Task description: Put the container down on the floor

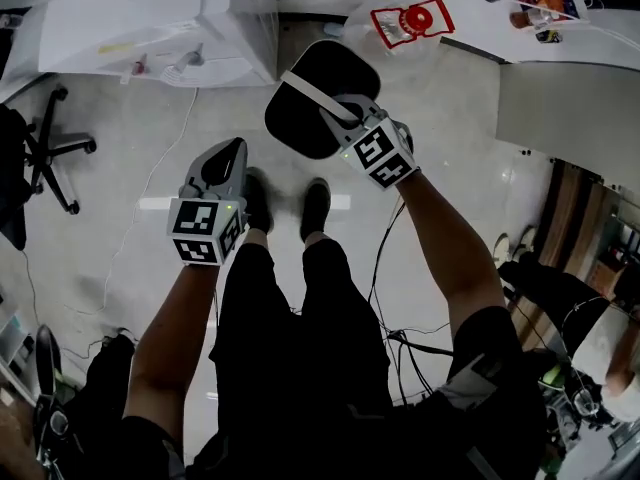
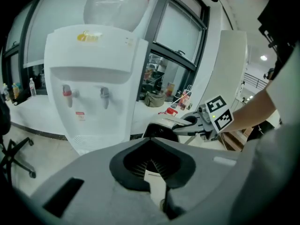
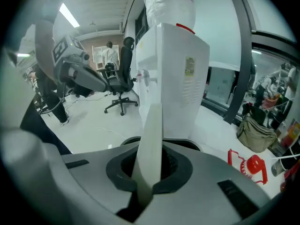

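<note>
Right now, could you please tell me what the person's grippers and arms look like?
Both the left gripper and the right gripper are grey moulded shells with black jaw pads, each carrying a white cube with black square markers and a green light. The person wears black short sleeves; forearms bare.

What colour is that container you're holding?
The container is black, with a whitish handle; the head view shows it best.
</note>
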A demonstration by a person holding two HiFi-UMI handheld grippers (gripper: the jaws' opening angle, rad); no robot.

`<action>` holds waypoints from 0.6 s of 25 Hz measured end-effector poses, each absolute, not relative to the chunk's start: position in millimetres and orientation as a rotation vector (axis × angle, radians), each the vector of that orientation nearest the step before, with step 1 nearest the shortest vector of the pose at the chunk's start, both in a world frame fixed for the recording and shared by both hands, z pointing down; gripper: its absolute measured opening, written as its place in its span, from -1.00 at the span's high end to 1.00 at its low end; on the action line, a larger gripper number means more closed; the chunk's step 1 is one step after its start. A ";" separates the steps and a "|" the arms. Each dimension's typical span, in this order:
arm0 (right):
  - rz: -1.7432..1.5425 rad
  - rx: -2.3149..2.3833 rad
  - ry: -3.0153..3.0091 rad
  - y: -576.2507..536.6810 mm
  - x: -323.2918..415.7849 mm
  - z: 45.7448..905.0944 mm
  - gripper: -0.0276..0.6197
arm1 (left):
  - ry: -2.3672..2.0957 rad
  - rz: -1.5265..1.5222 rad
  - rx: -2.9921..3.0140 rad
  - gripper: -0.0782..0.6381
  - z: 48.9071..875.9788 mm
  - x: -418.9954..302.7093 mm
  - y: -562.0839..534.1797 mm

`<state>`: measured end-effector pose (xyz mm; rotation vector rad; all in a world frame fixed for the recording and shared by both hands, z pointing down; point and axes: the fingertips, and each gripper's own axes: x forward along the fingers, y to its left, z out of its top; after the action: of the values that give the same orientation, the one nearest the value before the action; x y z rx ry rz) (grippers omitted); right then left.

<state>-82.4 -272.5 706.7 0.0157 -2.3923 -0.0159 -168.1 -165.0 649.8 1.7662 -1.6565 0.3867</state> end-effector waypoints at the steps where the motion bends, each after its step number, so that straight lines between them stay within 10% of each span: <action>1: -0.024 0.006 -2.387 -272.6 -83.8 717.3 0.89 | -1.654 0.389 1.753 0.76 661.7 -169.4 -166.6; 15: -0.053 -0.098 -2.342 -279.2 -97.4 839.8 0.89 | -1.574 0.394 1.769 0.76 767.1 -152.3 -197.9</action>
<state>-97.4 -279.2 839.8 -0.0984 -2.3418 -0.0525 -152.3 -197.9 767.1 1.7692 -1.5739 0.3938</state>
